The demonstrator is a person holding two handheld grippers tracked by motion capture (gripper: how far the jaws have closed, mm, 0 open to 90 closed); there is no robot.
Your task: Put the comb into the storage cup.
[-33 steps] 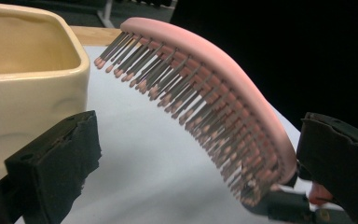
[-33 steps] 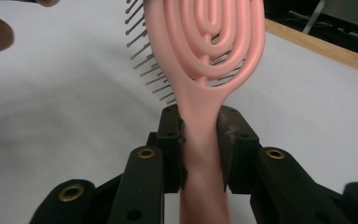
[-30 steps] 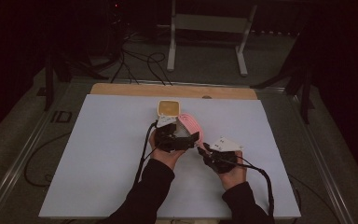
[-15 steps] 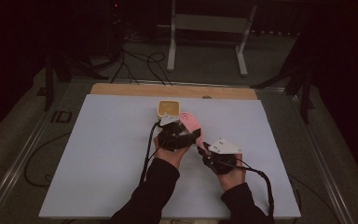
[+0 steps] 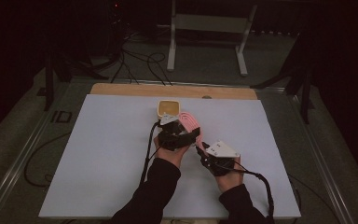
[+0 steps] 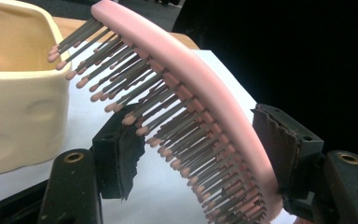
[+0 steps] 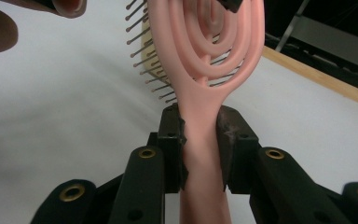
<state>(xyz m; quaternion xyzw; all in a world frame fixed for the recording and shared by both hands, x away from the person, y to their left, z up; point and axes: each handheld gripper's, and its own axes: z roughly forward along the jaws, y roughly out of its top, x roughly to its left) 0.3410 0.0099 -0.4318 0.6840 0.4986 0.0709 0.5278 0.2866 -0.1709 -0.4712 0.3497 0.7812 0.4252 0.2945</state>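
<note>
Dim room, lit surface, sharp close-ups

In the high view the white surface (image 5: 98, 154) catches soft overhead light while everything from 9 through 12 to 3 o'clock sinks into near-black, grainy murk. Both gripper views are brighter; the pink brush (image 7: 205, 60) is crisp, its nearest bristles and a fingertip at 10 o'clock blurred, shadows faint.

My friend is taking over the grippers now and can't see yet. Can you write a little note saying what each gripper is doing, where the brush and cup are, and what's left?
Right gripper: shut on the handle of the pink hairbrush.
Left gripper: jaws have just been closing around the brush head; the right pad touches its back, the left pad sits at the bristle tips.
Cream cup: on the white table, just beyond the brush.
Done: brush lifted and held.
Left: probably putting the brush into the cup.
</note>
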